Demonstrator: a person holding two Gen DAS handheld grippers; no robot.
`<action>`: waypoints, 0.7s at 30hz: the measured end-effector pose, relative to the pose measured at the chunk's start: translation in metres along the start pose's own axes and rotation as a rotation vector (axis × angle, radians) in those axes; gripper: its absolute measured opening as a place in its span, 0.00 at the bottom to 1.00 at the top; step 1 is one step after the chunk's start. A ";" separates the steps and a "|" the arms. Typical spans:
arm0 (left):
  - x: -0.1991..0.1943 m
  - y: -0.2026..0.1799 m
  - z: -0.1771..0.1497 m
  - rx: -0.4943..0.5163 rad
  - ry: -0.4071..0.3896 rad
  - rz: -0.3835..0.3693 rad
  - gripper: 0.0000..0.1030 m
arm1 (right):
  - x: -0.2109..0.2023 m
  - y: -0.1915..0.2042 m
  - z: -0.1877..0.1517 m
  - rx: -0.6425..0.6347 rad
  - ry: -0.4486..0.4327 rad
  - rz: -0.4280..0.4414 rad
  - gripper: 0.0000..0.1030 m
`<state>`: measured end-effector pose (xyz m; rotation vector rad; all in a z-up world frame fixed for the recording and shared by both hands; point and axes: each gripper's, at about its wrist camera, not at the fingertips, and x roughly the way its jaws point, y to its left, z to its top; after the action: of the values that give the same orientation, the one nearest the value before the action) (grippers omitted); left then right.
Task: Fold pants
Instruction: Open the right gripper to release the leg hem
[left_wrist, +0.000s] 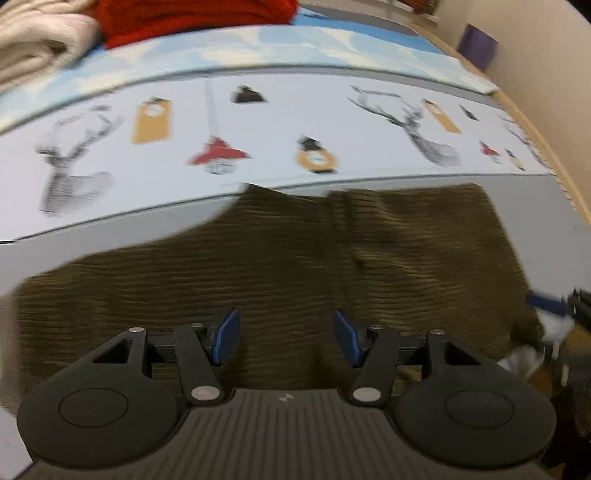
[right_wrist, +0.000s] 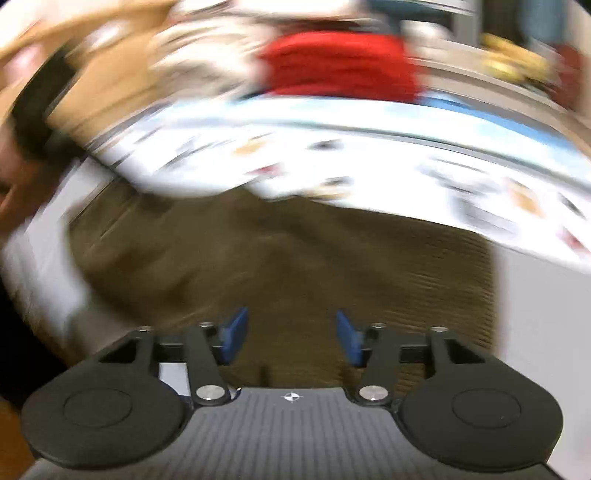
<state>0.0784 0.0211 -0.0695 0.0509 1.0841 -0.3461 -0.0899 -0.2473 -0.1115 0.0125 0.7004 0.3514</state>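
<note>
Olive-brown corduroy pants (left_wrist: 295, 258) lie folded flat on a grey table, filling the middle of the left wrist view. They also show, blurred, in the right wrist view (right_wrist: 295, 269). My left gripper (left_wrist: 286, 336) is open and empty just above the near part of the pants. My right gripper (right_wrist: 291, 338) is open and empty over the pants too. The tip of the right gripper (left_wrist: 554, 306) shows at the right edge of the left wrist view.
A white sheet printed with deer and tags (left_wrist: 258, 140) lies behind the pants. A red garment (left_wrist: 192, 18) and cream clothes (left_wrist: 40, 40) are piled at the back. A person's arm (right_wrist: 48, 122) shows at the upper left of the right wrist view.
</note>
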 end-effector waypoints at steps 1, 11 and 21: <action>0.005 -0.010 0.001 0.010 0.012 -0.024 0.60 | -0.005 -0.019 -0.002 0.082 -0.008 -0.051 0.61; 0.072 -0.091 -0.028 0.311 0.266 -0.051 0.48 | 0.000 -0.126 -0.062 0.642 0.154 -0.086 0.70; 0.069 -0.104 -0.032 0.342 0.235 -0.052 0.42 | 0.012 -0.115 -0.057 0.523 0.199 -0.069 0.33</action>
<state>0.0491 -0.0876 -0.1317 0.3759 1.2501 -0.5804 -0.0815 -0.3579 -0.1779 0.4533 0.9723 0.0954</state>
